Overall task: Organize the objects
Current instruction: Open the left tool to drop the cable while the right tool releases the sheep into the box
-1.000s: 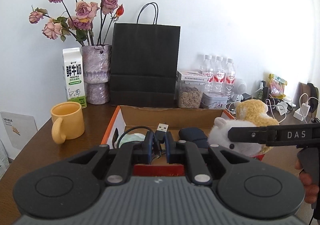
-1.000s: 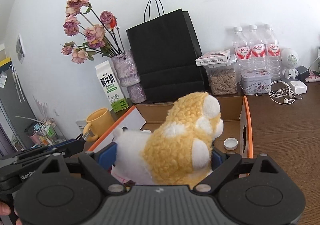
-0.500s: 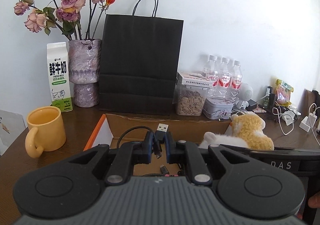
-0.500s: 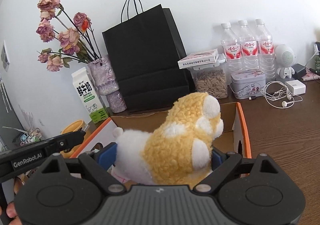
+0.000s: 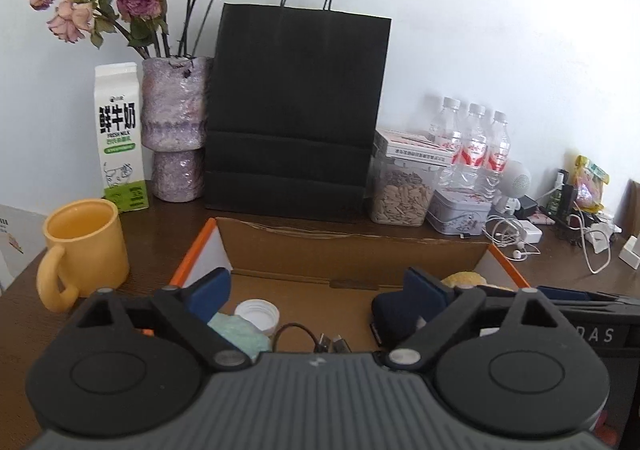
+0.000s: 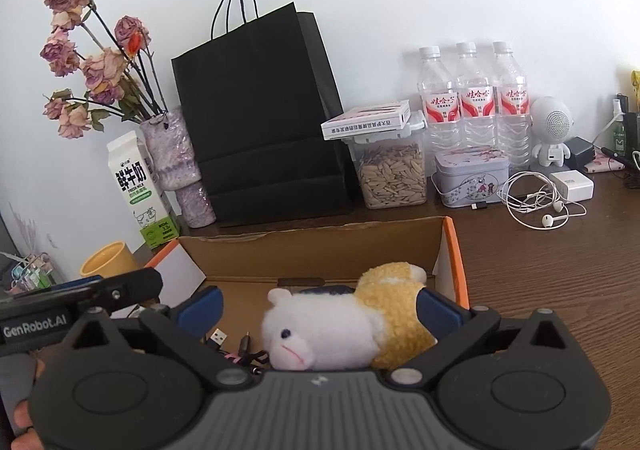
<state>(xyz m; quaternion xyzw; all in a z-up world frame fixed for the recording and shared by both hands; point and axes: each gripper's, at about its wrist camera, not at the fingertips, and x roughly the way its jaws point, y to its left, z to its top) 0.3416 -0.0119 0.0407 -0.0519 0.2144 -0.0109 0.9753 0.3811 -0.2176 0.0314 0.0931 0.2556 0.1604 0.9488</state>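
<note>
Left wrist view: one cardboard box (image 5: pixel 352 246) is holding one cable (image 5: pixel 320 338), one white cap (image 5: pixel 257 315); three bottles (image 5: pixel 474 148) are standing at two o'clock. The left gripper (image 5: pixel 320 290), just opening, is gaping wide, released. Right wrist view: the right gripper (image 6: pixel 318 308), just opening, is flanking one plush toy (image 6: pixel 344 326) lying in the box, head toward seven o'clock.

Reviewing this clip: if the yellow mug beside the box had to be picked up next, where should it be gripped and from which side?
Grip the yellow mug across its rim wall, coming from above. It stands upright with the mouth open, and its handle sticks out toward the camera, offering a second hold. The cardboard box crowds its right side.
</note>
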